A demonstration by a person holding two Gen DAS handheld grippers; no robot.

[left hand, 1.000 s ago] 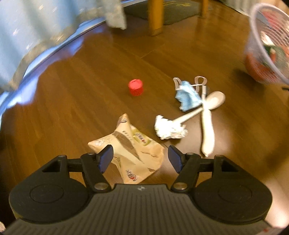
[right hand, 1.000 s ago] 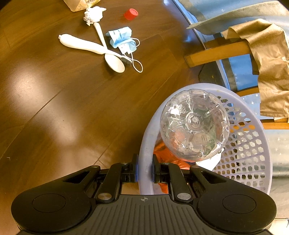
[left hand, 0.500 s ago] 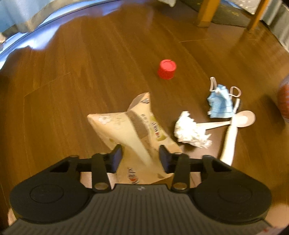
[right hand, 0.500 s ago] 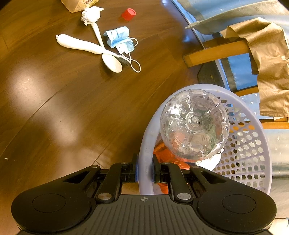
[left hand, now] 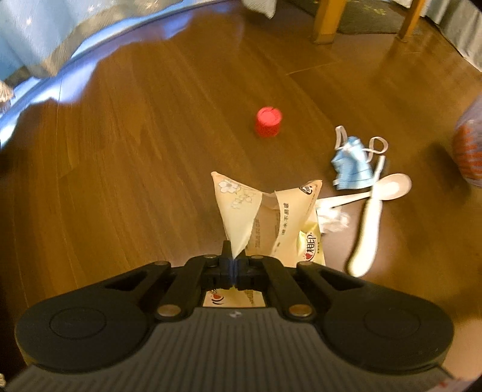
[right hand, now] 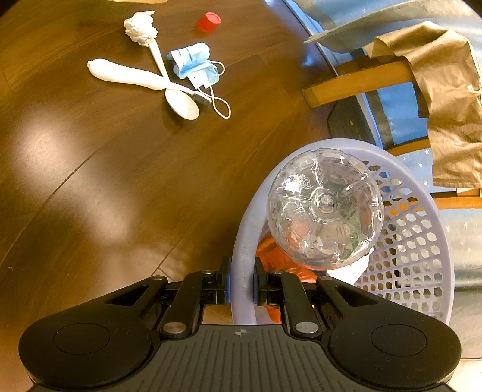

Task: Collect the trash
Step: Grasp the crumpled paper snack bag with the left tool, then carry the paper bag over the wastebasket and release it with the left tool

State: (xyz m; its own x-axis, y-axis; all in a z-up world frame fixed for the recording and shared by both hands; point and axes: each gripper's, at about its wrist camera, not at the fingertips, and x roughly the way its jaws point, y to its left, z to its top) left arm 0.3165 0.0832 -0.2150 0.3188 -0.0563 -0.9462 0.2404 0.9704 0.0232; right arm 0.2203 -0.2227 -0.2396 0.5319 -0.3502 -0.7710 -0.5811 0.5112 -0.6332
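The left gripper (left hand: pixel 233 265) has its fingers clamped on the beige wrapper (left hand: pixel 271 217), which rises ahead of them; the right gripper (right hand: pixel 241 283) pinches the basket (right hand: pixel 421 247) rim, off to the wrapper's right.

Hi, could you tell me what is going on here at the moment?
A person is clearing trash off a wooden floor with two handheld grippers. The left gripper has pinched shut on a beige snack wrapper. The right gripper is clamped on the rim of a lavender basket that already holds a clear plastic bottle. A red bottle cap, face mask, crumpled tissue, spoon and toothbrush lie on the floor.
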